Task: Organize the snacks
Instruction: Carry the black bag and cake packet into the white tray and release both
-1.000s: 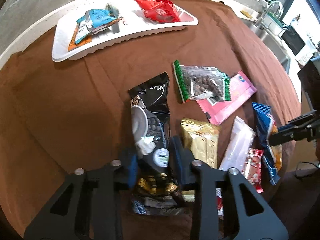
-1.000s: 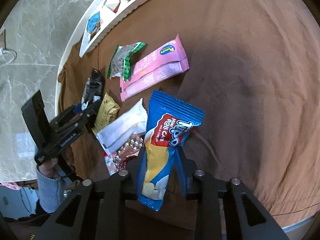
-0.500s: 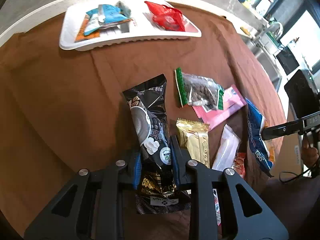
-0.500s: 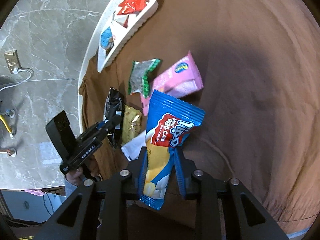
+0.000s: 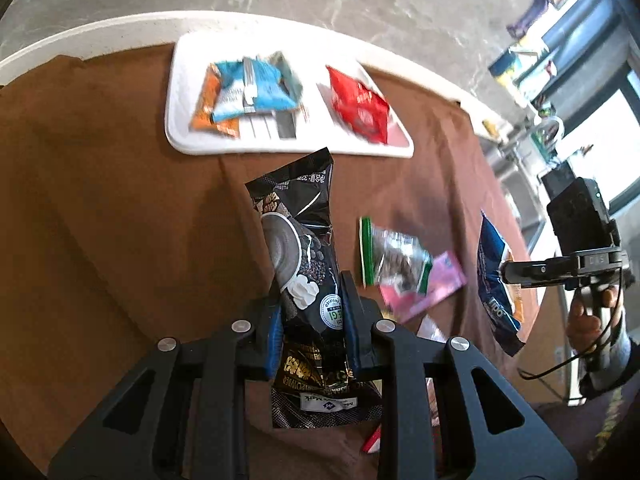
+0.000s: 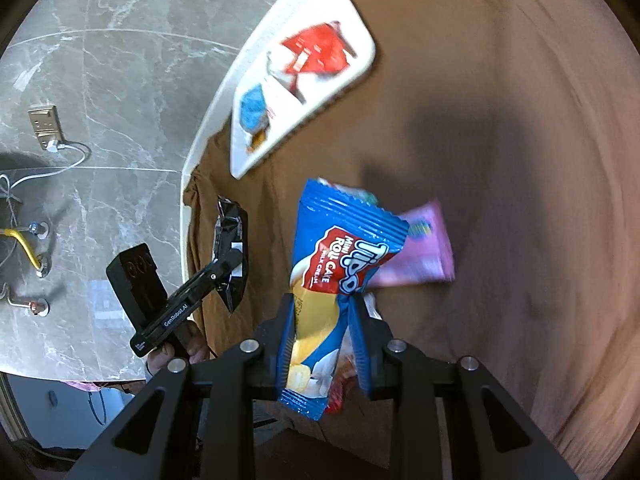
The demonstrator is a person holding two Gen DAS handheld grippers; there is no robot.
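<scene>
Left gripper [image 5: 312, 320] pinching a black snack packet [image 5: 302, 248] low on its body, blue pads pressing in from both sides, top of the packet sticking out ahead of the fingertips, bottom seal hanging back between the arms. Jaws having just narrowed a little further onto it. Packet hanging clear of the brown cloth [image 5: 120, 220].

Right gripper [image 6: 324, 332] squeezing a blue roll-cake packet [image 6: 340, 248] around its yellow lower half, crimped top edge rising ahead of the fingers, also lifted off the cloth. Showing in the left view too, off to the right of the left gripper, carried in a hand [image 5: 588, 312] with the blue packet dangling.

Lying ahead of the left gripper, at the far rim of the cloth: a white tray [image 5: 184, 144] holding a red packet [image 5: 360, 104] in its right part and blue and orange packets [image 5: 248, 92] in its left part.

Resting on the cloth just right of the left gripper's tips: a green-edged clear bag [image 5: 394, 256] overlapping a pink packet [image 5: 432, 288]. Blurring too heavy for reading the small wrappers beneath the grippers.
</scene>
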